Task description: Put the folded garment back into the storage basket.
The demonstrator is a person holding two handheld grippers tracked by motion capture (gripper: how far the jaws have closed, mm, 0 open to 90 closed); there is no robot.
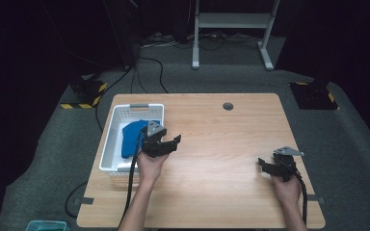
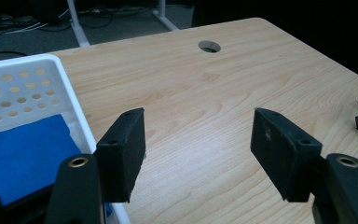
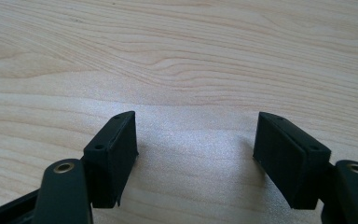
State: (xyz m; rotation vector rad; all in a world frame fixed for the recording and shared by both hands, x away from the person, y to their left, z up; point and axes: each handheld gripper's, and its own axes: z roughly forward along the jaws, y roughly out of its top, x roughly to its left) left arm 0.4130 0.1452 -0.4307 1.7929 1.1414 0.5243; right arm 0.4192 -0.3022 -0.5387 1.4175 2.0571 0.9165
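Half of the blue cloth point(image 2: 25, 156) is cut off at the left gripper view's edge; it lies flat and folded inside the white basket point(image 1: 110, 139) at the table's point(image 1: 221, 144) left. Left gripper point(image 1: 166, 142) and right gripper point(image 1: 265, 166) both gape, holding nothing.

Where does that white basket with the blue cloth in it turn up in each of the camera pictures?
High view: the white basket sits at the table's left edge, the blue cloth inside, just left of the left gripper.
Left gripper view: the basket's corner is at the left edge, cloth below it.
Right gripper view: not in it; bare tabletop.
Shared landmark: the round hole in the table, also top centre in the left gripper view.
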